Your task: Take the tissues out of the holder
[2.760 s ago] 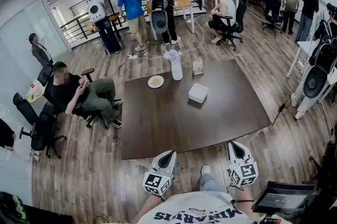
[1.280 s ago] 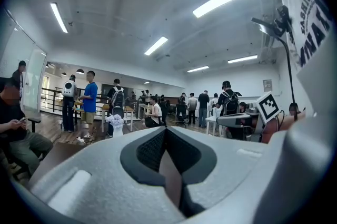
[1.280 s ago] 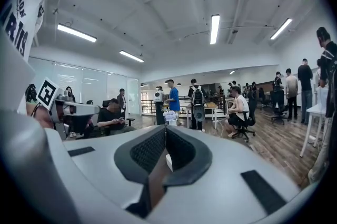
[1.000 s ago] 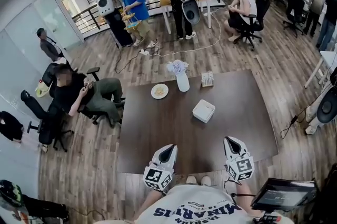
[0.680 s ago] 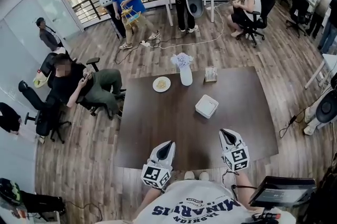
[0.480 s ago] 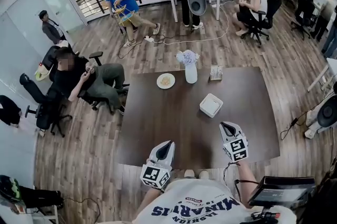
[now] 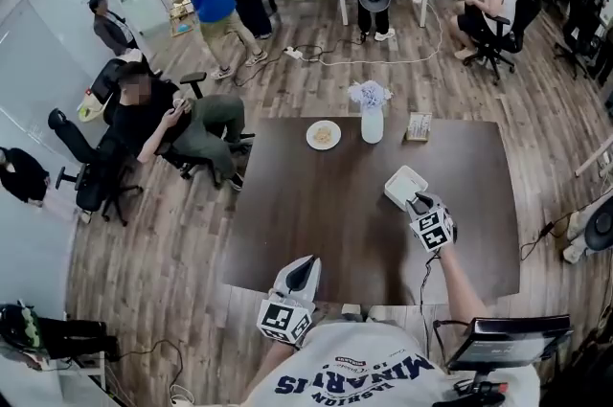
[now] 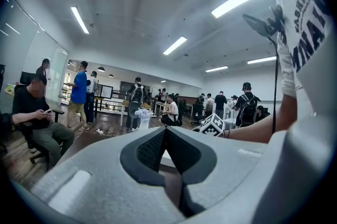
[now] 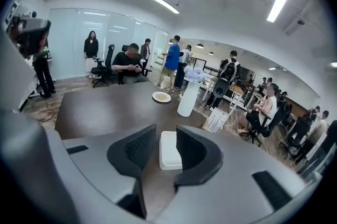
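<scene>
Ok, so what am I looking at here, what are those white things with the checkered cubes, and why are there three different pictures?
There is no robot here: a person holds two hand tools, each with two jaws. The marker cubes are part of them. The top-down picture comes from a camera on the person's head. The other two come from a camera riding on each gripper, looking along its jaws. On the table are a plate, a vase, a small stand and a white box. The left gripper is shut and empty, by the table's near edge. The right gripper is at the white box. Its jaws have just been opening, and the box sits framed between them, not pinched.
</scene>
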Demonstrator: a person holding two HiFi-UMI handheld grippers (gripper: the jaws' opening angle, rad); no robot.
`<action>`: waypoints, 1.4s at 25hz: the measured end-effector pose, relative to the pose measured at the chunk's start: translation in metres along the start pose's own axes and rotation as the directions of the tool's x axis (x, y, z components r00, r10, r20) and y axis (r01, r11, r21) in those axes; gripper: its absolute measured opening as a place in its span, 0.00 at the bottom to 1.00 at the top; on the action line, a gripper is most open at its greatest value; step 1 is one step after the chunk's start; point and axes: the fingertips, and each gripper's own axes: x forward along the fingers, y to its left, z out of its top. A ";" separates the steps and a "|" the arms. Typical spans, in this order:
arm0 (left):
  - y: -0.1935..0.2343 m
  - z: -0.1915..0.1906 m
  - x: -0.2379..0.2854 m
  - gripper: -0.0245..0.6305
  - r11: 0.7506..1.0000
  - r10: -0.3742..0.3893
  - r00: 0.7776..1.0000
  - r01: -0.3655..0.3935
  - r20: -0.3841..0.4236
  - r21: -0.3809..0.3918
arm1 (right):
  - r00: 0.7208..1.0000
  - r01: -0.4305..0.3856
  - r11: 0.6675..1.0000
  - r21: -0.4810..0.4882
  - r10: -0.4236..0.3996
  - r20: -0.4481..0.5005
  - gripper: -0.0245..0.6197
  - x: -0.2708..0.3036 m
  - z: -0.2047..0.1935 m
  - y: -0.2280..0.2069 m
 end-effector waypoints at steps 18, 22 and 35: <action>0.012 -0.007 0.008 0.04 0.995 0.097 0.994 -0.098 -0.047 -0.027 | 0.927 -0.106 0.994 -0.035 0.086 -0.364 0.33 0.153 -0.096 -0.038; 0.024 -0.007 0.017 0.04 0.992 0.121 0.991 -0.122 -0.051 -0.026 | 0.902 -0.142 0.989 -0.029 0.117 -0.415 0.33 0.175 -0.102 -0.036; 0.024 -0.010 0.022 0.04 0.992 0.122 0.992 -0.123 -0.043 -0.023 | 0.837 -0.247 0.969 -0.005 0.211 -0.505 0.19 0.185 -0.117 -0.017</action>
